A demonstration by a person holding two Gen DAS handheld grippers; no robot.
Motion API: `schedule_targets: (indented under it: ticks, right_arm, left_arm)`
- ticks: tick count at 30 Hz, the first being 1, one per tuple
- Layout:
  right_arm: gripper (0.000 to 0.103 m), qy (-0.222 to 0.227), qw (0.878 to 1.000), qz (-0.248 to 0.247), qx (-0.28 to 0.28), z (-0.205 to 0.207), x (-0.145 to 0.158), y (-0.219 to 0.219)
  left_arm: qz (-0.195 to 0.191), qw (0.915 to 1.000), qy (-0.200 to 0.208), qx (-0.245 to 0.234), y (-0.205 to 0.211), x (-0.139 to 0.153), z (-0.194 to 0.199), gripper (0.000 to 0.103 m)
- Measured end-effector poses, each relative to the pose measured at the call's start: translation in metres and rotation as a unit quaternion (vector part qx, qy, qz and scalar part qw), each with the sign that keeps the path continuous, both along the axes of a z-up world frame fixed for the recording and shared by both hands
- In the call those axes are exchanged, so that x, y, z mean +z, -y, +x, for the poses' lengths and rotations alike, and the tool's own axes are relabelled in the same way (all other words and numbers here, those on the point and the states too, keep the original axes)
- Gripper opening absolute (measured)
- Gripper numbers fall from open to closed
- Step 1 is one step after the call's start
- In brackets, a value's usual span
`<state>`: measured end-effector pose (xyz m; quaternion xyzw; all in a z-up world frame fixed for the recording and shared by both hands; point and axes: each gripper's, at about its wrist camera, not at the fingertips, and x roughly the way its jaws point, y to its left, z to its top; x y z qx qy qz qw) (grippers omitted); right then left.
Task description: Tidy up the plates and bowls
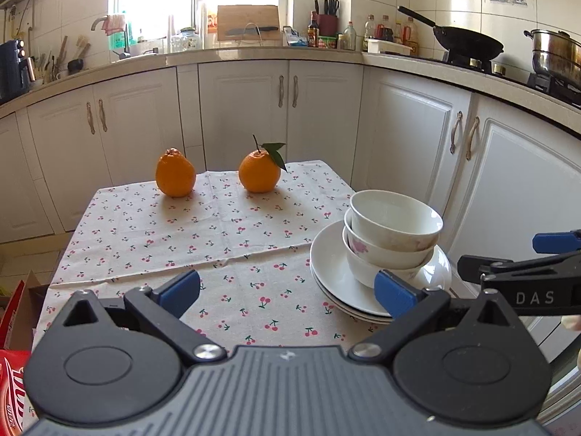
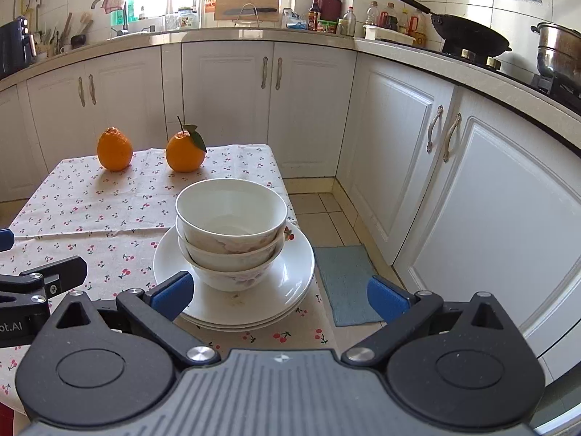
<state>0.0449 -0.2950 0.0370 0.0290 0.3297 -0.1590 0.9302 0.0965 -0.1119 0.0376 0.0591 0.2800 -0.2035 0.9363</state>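
Observation:
Three white bowls (image 1: 394, 223) (image 2: 232, 214) sit nested on a stack of white plates (image 1: 332, 270) (image 2: 290, 272) at the right edge of a table with a cherry-print cloth (image 1: 218, 239) (image 2: 90, 218). My left gripper (image 1: 288, 289) hovers open over the cloth, left of the stack, with its right blue pad in front of the lowest bowl. My right gripper (image 2: 279, 295) hangs open just in front of the plates, with nothing between its pads. Each view shows the other gripper's fingers (image 1: 523, 276) (image 2: 54, 272) at its edge.
Two oranges (image 1: 175, 172) (image 1: 259, 172) (image 2: 114, 154) (image 2: 184, 156) stand at the far side of the table. A blue-grey mat (image 2: 345, 283) lies on the tiled floor right of the table. White cabinets (image 2: 472, 200) close in on the right. A red box (image 1: 11, 327) sits at the left.

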Motion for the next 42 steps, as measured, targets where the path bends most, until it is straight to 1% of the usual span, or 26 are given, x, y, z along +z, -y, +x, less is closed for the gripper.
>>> schedule_targets:
  ticks: [4,7,19,42]
  right_arm:
    - [0.103,0.025,1.0,-0.004,0.0,-0.007,0.008,-0.004]
    - [0.103,0.036,0.999,-0.006,0.001,-0.009,0.012,-0.006]
    - [0.103,0.039,0.999,-0.008,0.009,-0.012,0.012,-0.009]
    - [0.103,0.046,0.999,-0.016,0.006,-0.016,0.017,-0.011]
  left_arm:
    - [-0.002,0.9999,0.011,0.006,-0.001,0.005,-0.006,0.102]
    - [-0.005,0.9999,0.014,0.008,-0.001,0.006,-0.007,0.102]
    - [-0.011,0.9998,0.014,0.012,-0.002,0.006,-0.01,0.102]
    - [-0.015,0.9997,0.017,0.011,-0.003,0.009,-0.013,0.102]
